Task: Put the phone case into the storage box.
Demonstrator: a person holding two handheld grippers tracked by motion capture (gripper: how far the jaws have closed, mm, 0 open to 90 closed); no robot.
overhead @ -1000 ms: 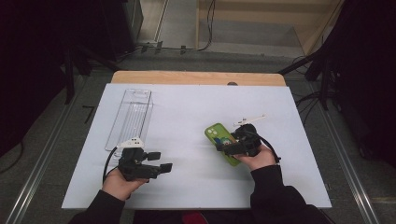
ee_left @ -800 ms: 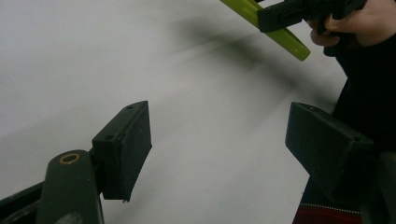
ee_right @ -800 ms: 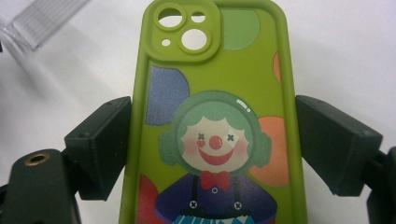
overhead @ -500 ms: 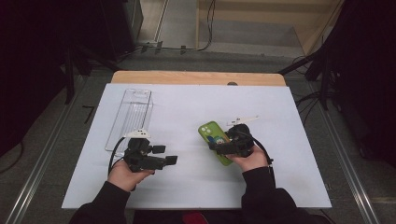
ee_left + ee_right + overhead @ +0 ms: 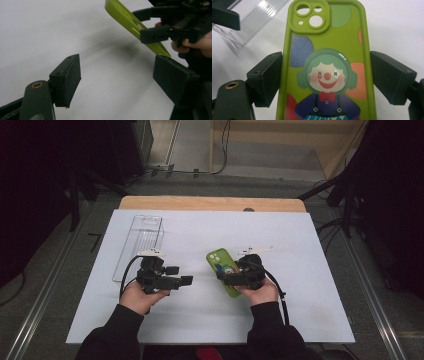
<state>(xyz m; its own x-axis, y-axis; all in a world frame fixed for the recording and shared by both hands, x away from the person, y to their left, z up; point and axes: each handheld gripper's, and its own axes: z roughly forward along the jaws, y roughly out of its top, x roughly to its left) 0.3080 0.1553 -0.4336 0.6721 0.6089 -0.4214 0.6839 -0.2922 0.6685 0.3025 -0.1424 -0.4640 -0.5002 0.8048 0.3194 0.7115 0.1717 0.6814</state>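
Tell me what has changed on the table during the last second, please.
The right gripper, shut on the green phone case, carried it leftward toward the table's middle. The left gripper, open, moved up and rightward toward it. The clear tray stayed in place.

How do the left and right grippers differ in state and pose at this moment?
The left gripper has its jaws spread with nothing between them; the right gripper is clamped on the green phone case. The left points right, the right points left. Both are hand-held above the white table.
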